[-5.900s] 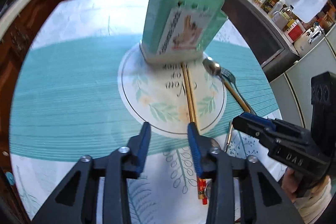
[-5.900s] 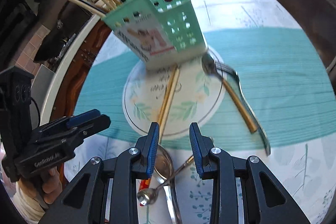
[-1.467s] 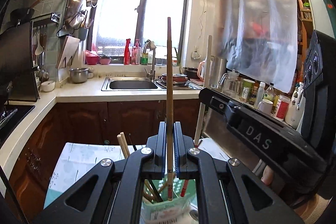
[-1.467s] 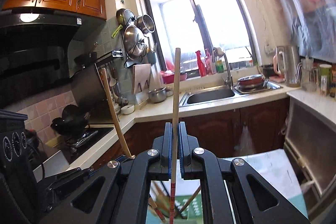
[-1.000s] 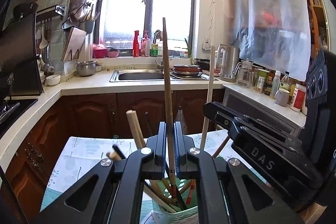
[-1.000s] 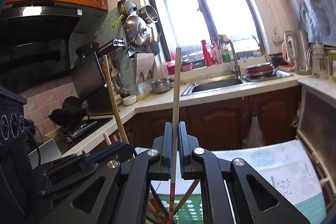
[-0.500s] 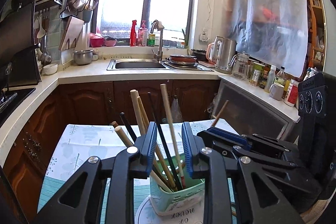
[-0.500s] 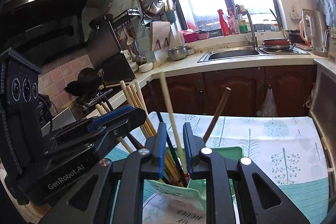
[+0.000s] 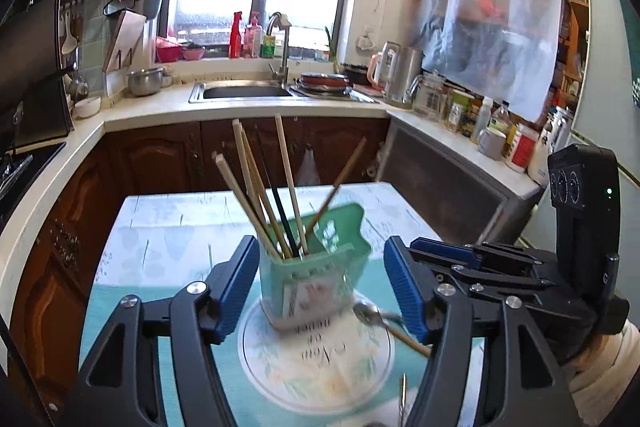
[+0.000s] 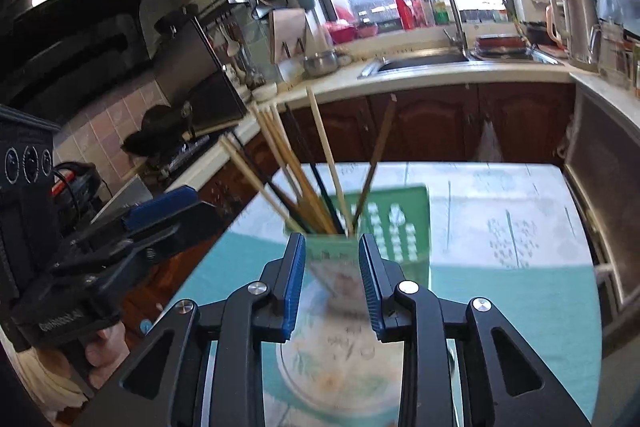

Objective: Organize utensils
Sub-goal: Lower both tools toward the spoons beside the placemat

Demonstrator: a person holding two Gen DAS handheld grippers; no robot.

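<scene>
A green perforated utensil holder [image 9: 316, 267] [image 10: 384, 227] stands on a round white mat [image 9: 316, 359], with several chopsticks [image 9: 276, 195] [image 10: 316, 163] leaning in it. A spoon [image 9: 370, 313] with a wooden handle lies on the mat right of the holder. My left gripper [image 9: 322, 291] hangs in front of the holder, its jaws opening, nothing between them. My right gripper [image 10: 331, 283] also faces the holder, jaws opening and empty. Each gripper shows in the other's view: the right gripper [image 9: 460, 255] at the right side, the left gripper [image 10: 160, 207] at the left side.
The table wears a teal and white cloth [image 9: 168, 239]. Behind it run dark wood cabinets, a counter with a sink [image 9: 244, 92], a kettle [image 9: 400, 75] and bottles. A stove and range hood [image 10: 80, 11] are at left. A thin metal utensil [image 9: 402, 399] lies near the mat's front.
Both grippers let go of their chopsticks, which now stand in the holder. Both jaws have widened, and both grippers have drawn back and tilted down, so the table and mat show.
</scene>
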